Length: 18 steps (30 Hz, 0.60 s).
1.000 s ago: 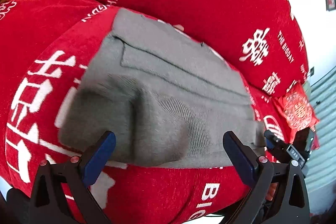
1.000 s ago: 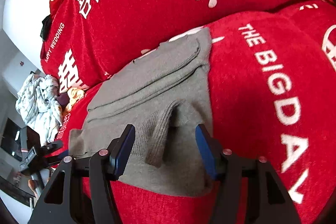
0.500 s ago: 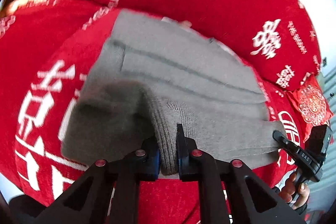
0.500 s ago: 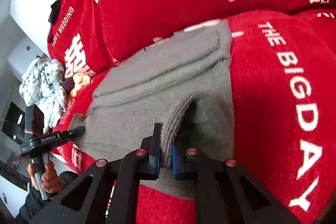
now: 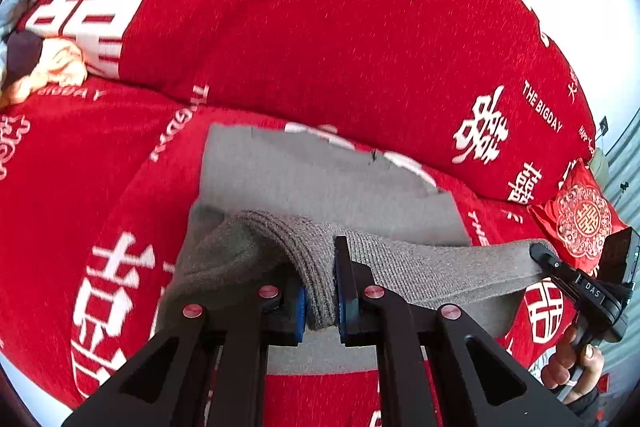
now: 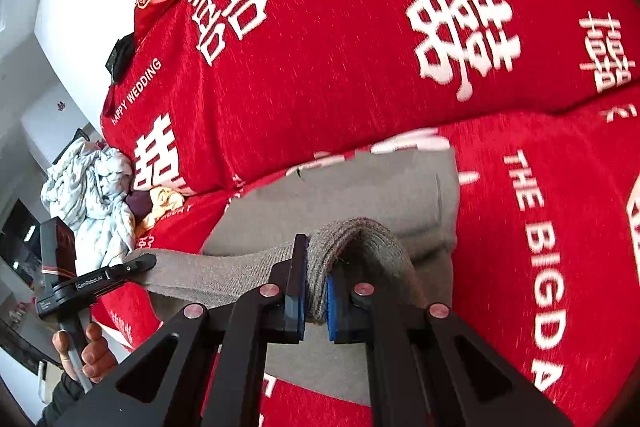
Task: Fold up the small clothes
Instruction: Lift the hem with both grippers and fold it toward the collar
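Two grips, both pinched: we hold one grey knit garment [image 5: 320,187] by its near ribbed hem, lifted off the red sofa cover [image 5: 280,47].
Left gripper [image 5: 320,299]: lower centre of the left wrist view; fingers nearly together, blue pads [image 5: 301,311] clamped on a bunched fold of ribbing.
Right gripper [image 6: 314,301]: lower centre of the right wrist view; fingers equally narrow, pads [image 6: 294,309] squeezing a ridge of hem.
Garment place: far part lies flat on the seat in mid-frame of both views; the near edge hangs stretched between our two grips.
Risk, slip: the bite is on thick bunched rib only; we judge an uneven pull could draw the hem out of one grip.
Risk, skew: if one hand travels ahead of the other, we expect a slanted fold line.
Risk, drag: the plush cover may catch the flat part, so the layers underneath shift and the fold creases.
Risk, sag: the stretched span may droop and land wrinkled.
Containers: none seen; loose pale clothes [image 6: 92,195] heaped at left of the right wrist view, a red cushion [image 5: 580,223] at right of the left wrist view.
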Available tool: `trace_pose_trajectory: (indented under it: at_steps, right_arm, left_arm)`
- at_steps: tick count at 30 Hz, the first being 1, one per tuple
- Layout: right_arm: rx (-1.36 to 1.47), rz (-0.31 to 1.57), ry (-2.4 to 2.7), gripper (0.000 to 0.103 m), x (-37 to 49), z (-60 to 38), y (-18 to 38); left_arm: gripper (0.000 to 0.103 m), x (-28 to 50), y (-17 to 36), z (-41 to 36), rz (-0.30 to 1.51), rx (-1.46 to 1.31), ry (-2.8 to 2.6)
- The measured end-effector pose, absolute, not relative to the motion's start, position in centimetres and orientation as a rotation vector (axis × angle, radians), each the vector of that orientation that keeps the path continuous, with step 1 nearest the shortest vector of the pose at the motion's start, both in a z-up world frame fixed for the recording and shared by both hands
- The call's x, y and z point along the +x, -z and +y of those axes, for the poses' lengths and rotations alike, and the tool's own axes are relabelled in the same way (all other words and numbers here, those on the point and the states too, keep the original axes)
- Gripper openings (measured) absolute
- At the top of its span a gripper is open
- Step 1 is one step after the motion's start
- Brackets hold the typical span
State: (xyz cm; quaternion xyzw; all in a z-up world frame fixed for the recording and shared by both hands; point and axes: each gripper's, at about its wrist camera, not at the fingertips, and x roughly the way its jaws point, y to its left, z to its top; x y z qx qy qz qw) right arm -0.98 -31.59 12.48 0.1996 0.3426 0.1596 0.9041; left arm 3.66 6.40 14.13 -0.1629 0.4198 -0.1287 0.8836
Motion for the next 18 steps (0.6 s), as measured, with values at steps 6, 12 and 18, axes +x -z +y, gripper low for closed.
trace_pose_trajectory:
  at_steps: [6,12,18]
  right_arm:
    - [0.409,0.695,-0.305,0.008,1.2,-31.3,-14.6]
    - [0.422,0.712,-0.268,0.008,4.2,-31.1,-14.9]
    - [0.431,0.720,-0.235,0.008,7.0,-31.4,-14.8]
  left_arm:
    - [0.013,6.0,-15.6,6.4,0.855,-0.341,0.261]
    - [0.013,9.1,-15.7,6.3,0.872,-0.350,0.242]
    - [0.013,11.8,-16.3,5.7,0.870,-0.345,0.237]
